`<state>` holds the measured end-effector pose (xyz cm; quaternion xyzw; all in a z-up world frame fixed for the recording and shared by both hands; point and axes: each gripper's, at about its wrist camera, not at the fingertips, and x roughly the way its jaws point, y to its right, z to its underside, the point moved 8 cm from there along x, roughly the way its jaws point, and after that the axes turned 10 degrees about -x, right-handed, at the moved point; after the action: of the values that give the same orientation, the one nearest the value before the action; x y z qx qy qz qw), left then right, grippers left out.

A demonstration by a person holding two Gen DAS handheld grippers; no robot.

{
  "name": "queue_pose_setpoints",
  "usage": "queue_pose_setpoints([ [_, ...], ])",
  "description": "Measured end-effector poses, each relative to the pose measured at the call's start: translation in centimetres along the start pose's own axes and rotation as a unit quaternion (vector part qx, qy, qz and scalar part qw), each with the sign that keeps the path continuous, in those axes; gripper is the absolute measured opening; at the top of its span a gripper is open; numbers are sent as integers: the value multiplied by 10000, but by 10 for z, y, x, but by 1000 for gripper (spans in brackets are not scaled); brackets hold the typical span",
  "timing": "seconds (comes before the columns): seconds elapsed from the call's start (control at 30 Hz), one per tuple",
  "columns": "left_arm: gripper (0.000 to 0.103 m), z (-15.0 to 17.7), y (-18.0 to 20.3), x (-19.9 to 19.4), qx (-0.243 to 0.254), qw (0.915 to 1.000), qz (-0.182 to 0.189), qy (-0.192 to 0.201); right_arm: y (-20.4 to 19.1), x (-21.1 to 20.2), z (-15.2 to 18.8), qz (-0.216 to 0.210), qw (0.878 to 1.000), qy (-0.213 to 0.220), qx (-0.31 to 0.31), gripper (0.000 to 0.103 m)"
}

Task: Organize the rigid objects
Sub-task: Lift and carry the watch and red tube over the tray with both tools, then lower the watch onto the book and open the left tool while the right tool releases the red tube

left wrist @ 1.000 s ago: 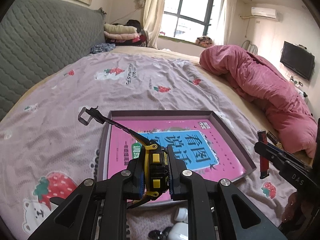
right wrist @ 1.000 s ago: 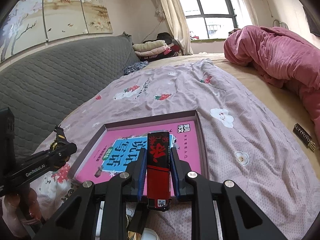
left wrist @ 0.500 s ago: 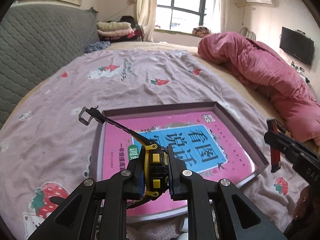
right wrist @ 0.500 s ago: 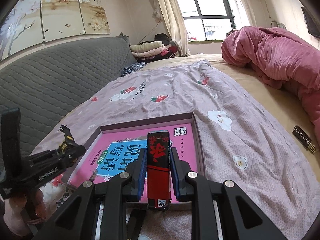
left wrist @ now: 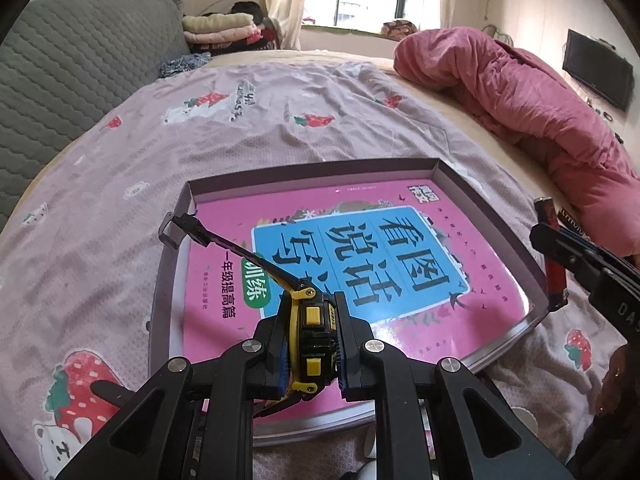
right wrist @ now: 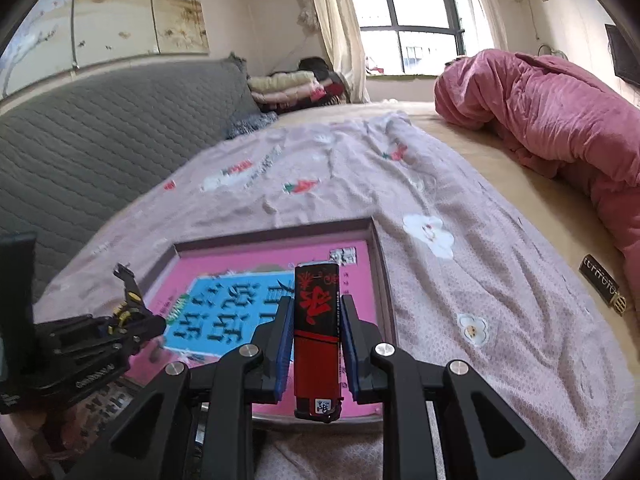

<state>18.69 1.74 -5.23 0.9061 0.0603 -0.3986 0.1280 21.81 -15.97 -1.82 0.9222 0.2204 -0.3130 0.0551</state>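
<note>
A shallow grey box lid lies on the bed with a pink workbook inside it. My left gripper is shut on a black and yellow tape measure, whose strap and clip stick out over the lid's left wall. It hovers above the near part of the workbook. My right gripper is shut on a red and black lighter, held upright over the lid's right side. Each gripper shows in the other's view, the right one and the left one.
The bed has a mauve strawberry-print sheet. A rolled pink duvet lies at the right. A grey padded headboard runs along the left. A small dark box sits on the sheet at the right. White and dark small items lie just below the lid.
Both grippers have moved forward and lower over the box lid, so the workbook looks larger. The left one tilted further down. Both still hold their objects.
</note>
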Motion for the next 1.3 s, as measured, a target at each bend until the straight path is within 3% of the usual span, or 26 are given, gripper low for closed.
queue_pose_setpoints([
  [0.7, 19, 11, -5, 18, -337, 9984, 195, -421, 2, 31, 32, 141, 9966, -812, -93, 23],
  [1.3, 21, 20, -3, 27, -402, 9965, 287, -673, 3, 33, 39, 92, 9953, -967, 14, 23],
])
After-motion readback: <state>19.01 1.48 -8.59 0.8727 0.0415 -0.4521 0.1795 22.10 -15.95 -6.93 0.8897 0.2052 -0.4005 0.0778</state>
